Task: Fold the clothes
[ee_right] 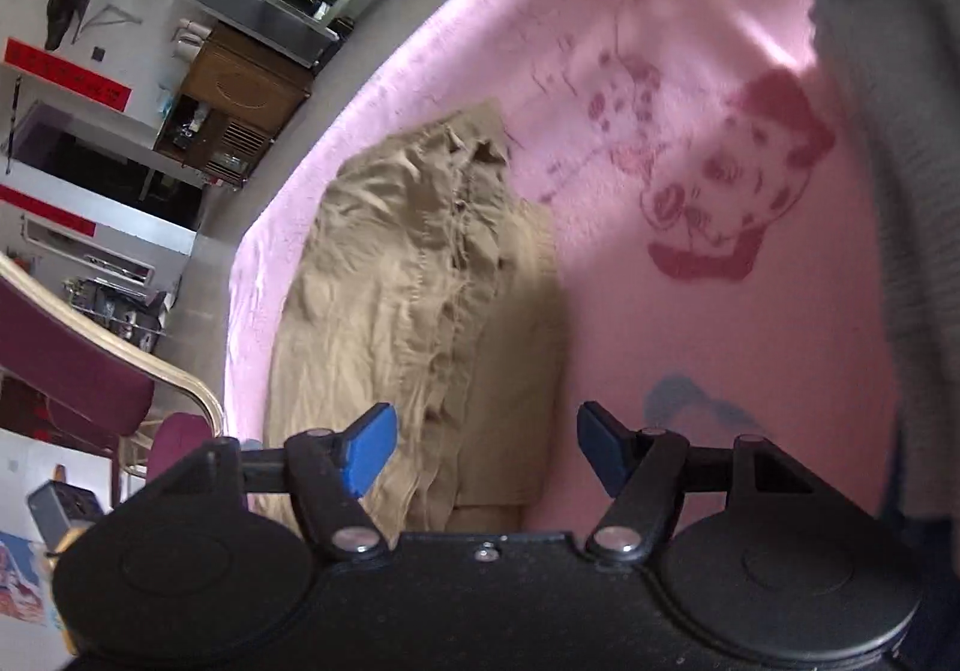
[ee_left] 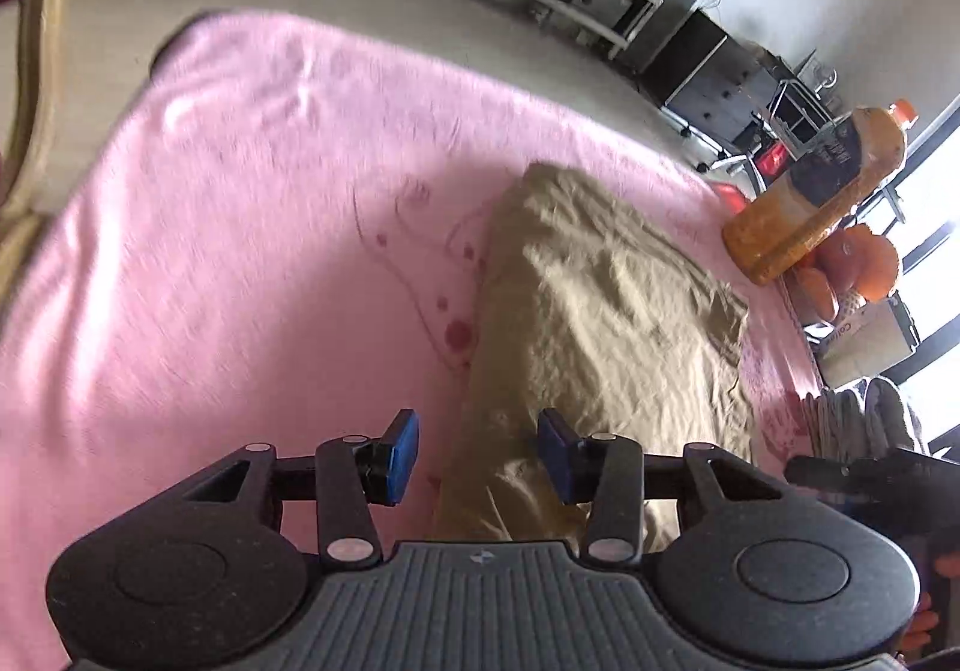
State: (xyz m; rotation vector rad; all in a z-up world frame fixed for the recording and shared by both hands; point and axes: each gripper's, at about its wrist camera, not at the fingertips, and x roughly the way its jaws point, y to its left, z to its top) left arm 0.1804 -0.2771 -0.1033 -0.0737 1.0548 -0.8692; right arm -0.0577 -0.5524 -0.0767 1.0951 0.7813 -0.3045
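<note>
A folded, wrinkled khaki garment [ee_left: 600,323] lies on a pink blanket [ee_left: 240,251] that covers the table. My left gripper [ee_left: 478,455] is open and empty, just above the garment's near edge. In the right wrist view the same garment [ee_right: 420,299] lies left of centre on the pink blanket [ee_right: 690,311], its seam and button placket running lengthwise. My right gripper [ee_right: 487,446] is open and empty, hovering over the garment's near right edge. Neither gripper holds cloth.
An orange bottle [ee_left: 822,191] and orange fruits [ee_left: 858,263] stand at the blanket's far right edge. A grey knitted item [ee_right: 888,191] lies along the right side. A maroon chair [ee_right: 78,365] stands left of the table. Shelves and cabinets line the room's walls.
</note>
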